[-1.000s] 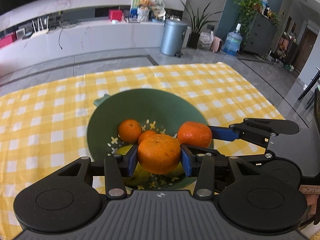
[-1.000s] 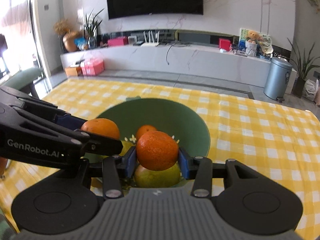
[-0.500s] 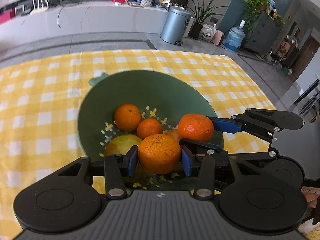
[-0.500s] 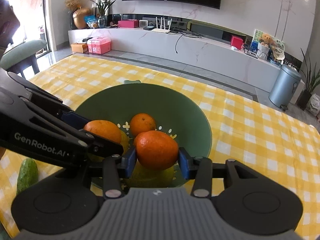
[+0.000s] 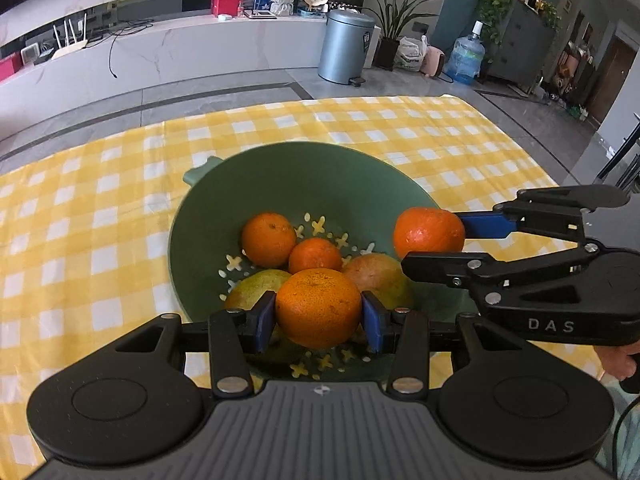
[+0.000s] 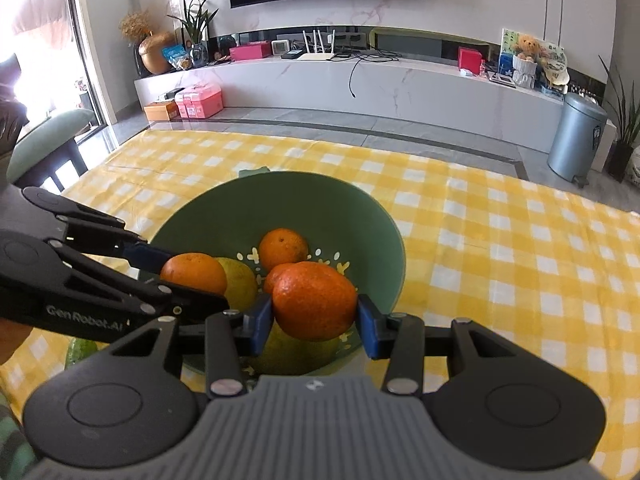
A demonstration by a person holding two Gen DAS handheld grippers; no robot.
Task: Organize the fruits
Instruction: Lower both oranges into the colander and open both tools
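A green perforated bowl rests on the yellow checked cloth. Inside lie two small oranges, a yellow-green pear and a reddish-green fruit. My left gripper is shut on an orange over the bowl's near side. My right gripper is shut on a deeper orange tangerine, also above the bowl, and it enters the left wrist view from the right, where the tangerine hangs over the right rim. The left gripper's orange shows at the left of the right wrist view.
A green fruit lies on the cloth left of the bowl, partly hidden behind the left gripper. The table's far edge faces a grey floor with a white media shelf, a metal bin and plants. A green chair stands at the table's left.
Both grippers still hold their fruit. Both grippers have drifted slightly over the bowl, so more of its contents shows, including the reddish-green fruit.
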